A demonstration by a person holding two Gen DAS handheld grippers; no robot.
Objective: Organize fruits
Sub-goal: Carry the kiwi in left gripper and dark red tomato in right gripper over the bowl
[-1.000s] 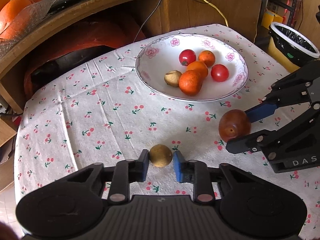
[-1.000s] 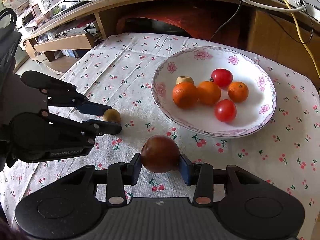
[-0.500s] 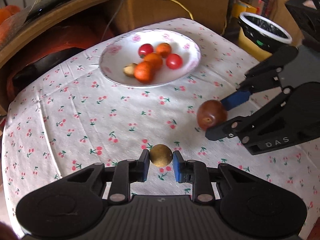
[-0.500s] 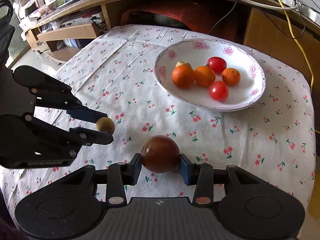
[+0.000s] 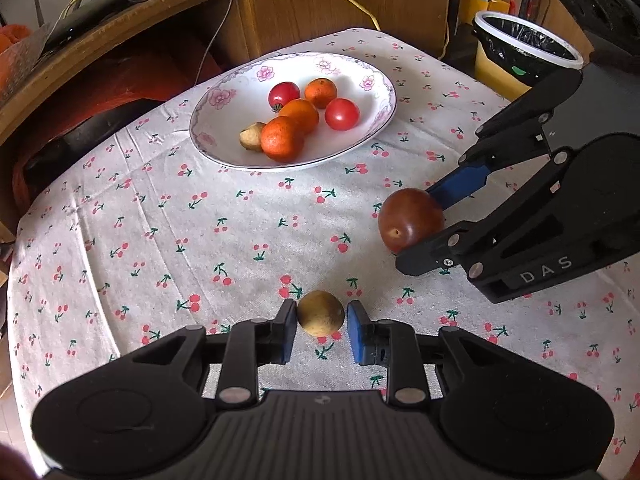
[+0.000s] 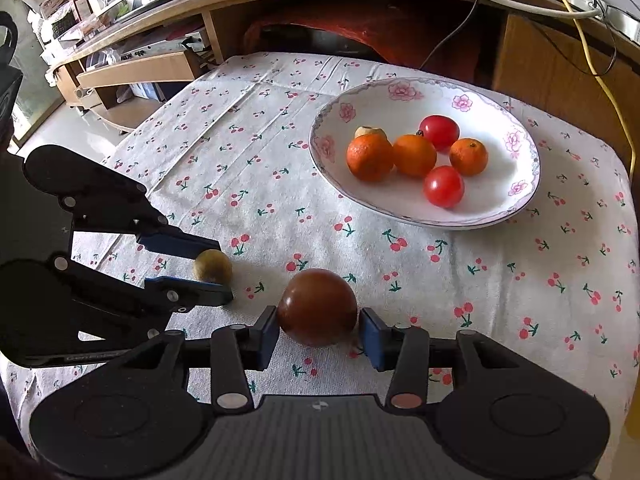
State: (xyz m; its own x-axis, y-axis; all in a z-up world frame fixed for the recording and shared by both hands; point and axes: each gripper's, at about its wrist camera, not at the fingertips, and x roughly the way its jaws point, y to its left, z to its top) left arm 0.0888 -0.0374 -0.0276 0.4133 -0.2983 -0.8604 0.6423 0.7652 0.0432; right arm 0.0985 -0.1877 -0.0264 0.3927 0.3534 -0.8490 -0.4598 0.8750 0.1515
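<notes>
My left gripper point(image 5: 321, 327) pinching a small tan fruit point(image 5: 320, 313), my right gripper point(image 6: 319, 333), lettered "DAS", clamping a dark red fruit point(image 6: 317, 306), floral plate point(image 6: 404, 100) beyond

Left gripper point(image 5: 321, 330): matte black plastic body with a ribbed central panel and two rounded lobes, each bearing a shallow circular recess. Two black linkage arms run forward from silver pivot pins to jaws faced with blue pads point(image 5: 355, 332). Seen from the right wrist camera, its side plate carries small pale lettering, too blurred to read, and further silver rivets along the linkage.

Right gripper point(image 6: 318, 334): same black ribbed housing, twin lobes and blue-padded jaws; one pivot pin appears silver, the other copper-toned. A small round emblem sits at the centre front edge. From the left wrist camera, its side plate shows the pale letters "DAS".
</notes>
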